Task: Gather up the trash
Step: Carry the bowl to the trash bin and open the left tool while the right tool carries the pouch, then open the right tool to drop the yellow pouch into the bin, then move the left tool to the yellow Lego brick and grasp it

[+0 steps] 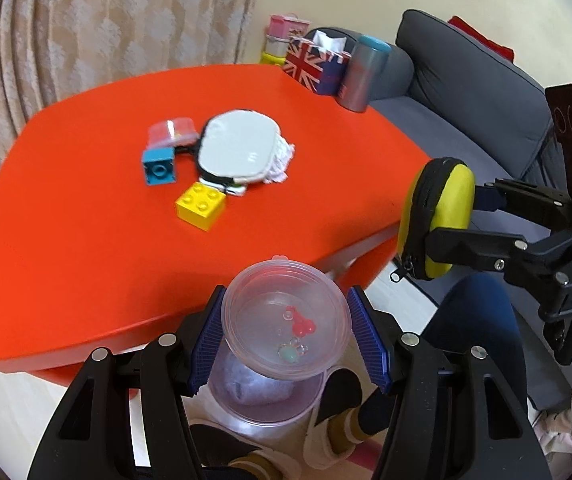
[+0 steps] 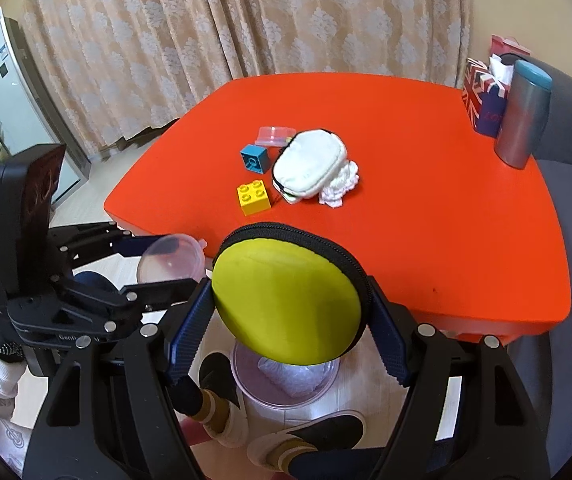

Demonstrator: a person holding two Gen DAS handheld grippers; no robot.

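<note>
Holding both things over the bin (image 2: 286, 376) on the floor by the table's (image 1: 66, 260) near edge, left tongs (image 1: 286, 340) pinch the tub (image 1: 286, 320) & right tongs (image 2: 289, 320) pinch the pouch (image 2: 286, 304), so open slow, one at a time.

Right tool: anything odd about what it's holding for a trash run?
Yes. The right tool is shut on a yellow zip pouch that looks intact, not like trash, above the clear bin on the floor. The crumpled white tissue, the likeliest trash, lies on the red table against the white pouch.
</note>
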